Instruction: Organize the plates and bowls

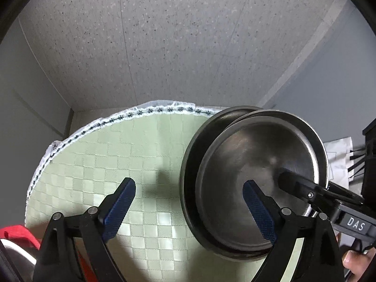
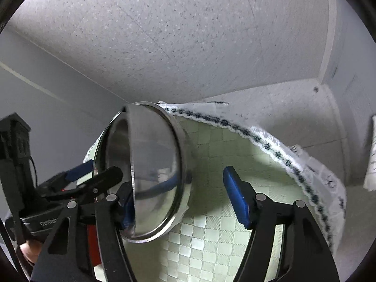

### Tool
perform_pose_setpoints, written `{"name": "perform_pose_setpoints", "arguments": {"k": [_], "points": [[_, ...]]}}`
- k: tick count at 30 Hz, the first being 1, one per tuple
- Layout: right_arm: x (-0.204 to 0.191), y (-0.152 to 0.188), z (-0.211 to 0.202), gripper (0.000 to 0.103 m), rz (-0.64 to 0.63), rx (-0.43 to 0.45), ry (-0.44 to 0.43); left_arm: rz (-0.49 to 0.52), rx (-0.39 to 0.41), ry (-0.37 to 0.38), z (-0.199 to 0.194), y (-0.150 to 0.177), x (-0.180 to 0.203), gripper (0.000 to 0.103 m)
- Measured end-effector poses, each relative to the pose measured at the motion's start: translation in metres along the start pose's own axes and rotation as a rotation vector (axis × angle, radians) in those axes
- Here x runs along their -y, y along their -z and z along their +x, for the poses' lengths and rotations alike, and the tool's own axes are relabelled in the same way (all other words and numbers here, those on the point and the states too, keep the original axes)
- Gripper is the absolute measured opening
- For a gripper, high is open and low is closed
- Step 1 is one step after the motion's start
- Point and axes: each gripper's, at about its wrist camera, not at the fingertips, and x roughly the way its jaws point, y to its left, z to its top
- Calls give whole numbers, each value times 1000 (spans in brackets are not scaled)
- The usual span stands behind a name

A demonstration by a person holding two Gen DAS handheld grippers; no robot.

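Note:
Two steel dishes, a bowl (image 1: 253, 176) nested in a wider plate (image 1: 188, 164), are tilted up on edge over the green checked tablecloth (image 1: 98, 164). My left gripper (image 1: 188, 202) is open; its right finger (image 1: 258, 209) lies against the bowl's inside. In the right wrist view the bowl (image 2: 155, 169) stands on edge with the plate rim (image 2: 101, 155) behind it. My right gripper (image 2: 178, 202) is open, its left finger hidden behind the bowl, its right finger (image 2: 237, 199) free over the cloth. The right gripper's finger (image 1: 296, 183) reaches into the bowl in the left wrist view.
The round table has a white lace edge (image 1: 150, 111) with dark stitching. Speckled grey floor (image 1: 164, 35) lies beyond. A red object (image 1: 21, 235) is at the lower left. A dark stand (image 2: 14, 155) stands at the left.

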Motion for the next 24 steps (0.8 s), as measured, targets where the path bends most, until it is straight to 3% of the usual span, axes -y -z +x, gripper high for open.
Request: {"name": "perform_pose_setpoints", "arguments": {"k": [5, 7, 10, 12, 24], "points": [[12, 2, 13, 57, 32, -23, -53, -11, -2, 5, 9, -5, 0, 90], [10, 3, 15, 46, 18, -19, -67, -4, -2, 3, 12, -6, 0, 88], [6, 6, 18, 34, 1, -22, -106, 9, -15, 35, 20, -5, 2, 69], [4, 8, 20, 34, -9, -19, -100, 0, -21, 91, 22, -5, 2, 50], [6, 29, -1, 35, 11, 1, -127, -3, 14, 108, 1, 11, 6, 43]]}}
